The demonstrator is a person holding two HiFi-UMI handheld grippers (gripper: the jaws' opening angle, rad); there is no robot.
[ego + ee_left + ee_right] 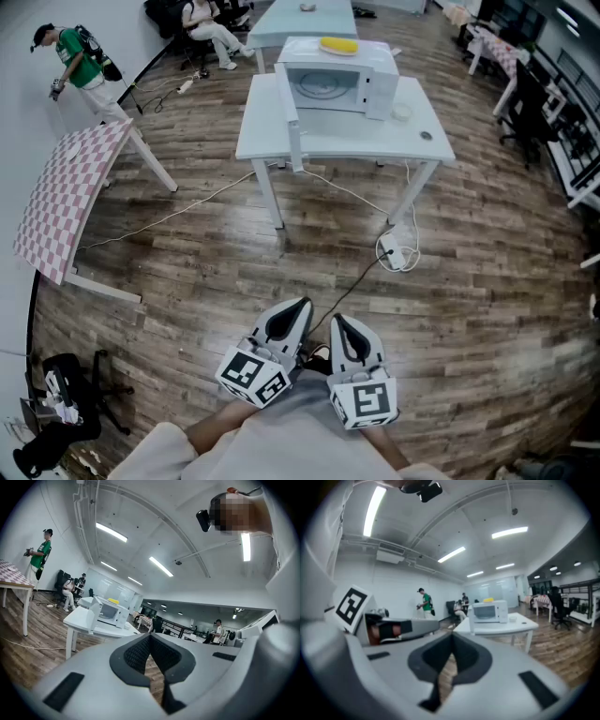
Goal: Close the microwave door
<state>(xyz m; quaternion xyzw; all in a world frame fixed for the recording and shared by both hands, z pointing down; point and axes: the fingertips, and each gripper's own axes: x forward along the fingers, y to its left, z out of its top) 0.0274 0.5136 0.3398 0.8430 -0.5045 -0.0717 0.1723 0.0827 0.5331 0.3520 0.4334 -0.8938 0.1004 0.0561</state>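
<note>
A white microwave (337, 80) is seen from above on a white worktop (422, 141), far across a wooden floor (187, 272) from the person holding the tools. Its door (292, 120) is swung wide open at the microwave's left side, so the round plate inside can be seen. A yellow object (338, 44) is laid on top of the microwave. A small white dish (401, 112) is set on the worktop just to the right of the microwave. On the floor in front of the microwave's worktop, a white power strip (398, 251) is lying with its cable.

Well apart from the microwave, close to the person's body, the left claw (300, 307) and the right claw (338, 322) are held side by side, both pointed toward the microwave. Each claw is clenched, its two jaws pressed together at the tips with nothing caught between them.

Far to the left of the microwave, a table (66, 202) with a pink checked top is seen. Beyond it a person (80, 61) in a green shirt is standing.
</note>
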